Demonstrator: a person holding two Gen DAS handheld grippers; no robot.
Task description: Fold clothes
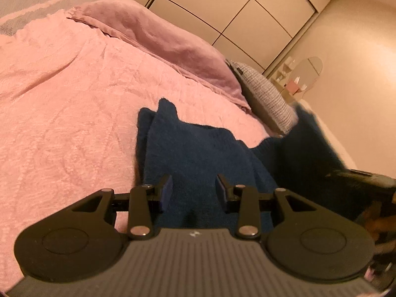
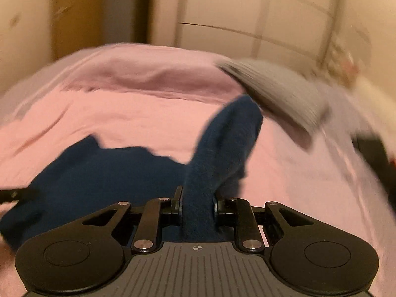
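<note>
A navy knit sweater (image 1: 198, 148) lies on the pink bedspread (image 1: 61, 99). My left gripper (image 1: 194, 189) is over its near part. Thick navy fabric fills the gap between the blue pads, so the gripper is shut on a bunched fold. In the right wrist view the sweater body (image 2: 99, 173) spreads to the left. One sleeve (image 2: 230, 128) rises from the bed into my right gripper (image 2: 198, 205), which is shut on it. This view is blurred. A dark gripper part (image 1: 358, 175) shows at the right edge of the left wrist view.
A mauve blanket (image 1: 160, 37) is bunched along the far side of the bed. A grey ribbed knit item (image 1: 267, 94) lies at the bed's right corner. A cream wardrobe (image 1: 235, 5) and an oval mirror (image 1: 307, 71) stand behind the bed.
</note>
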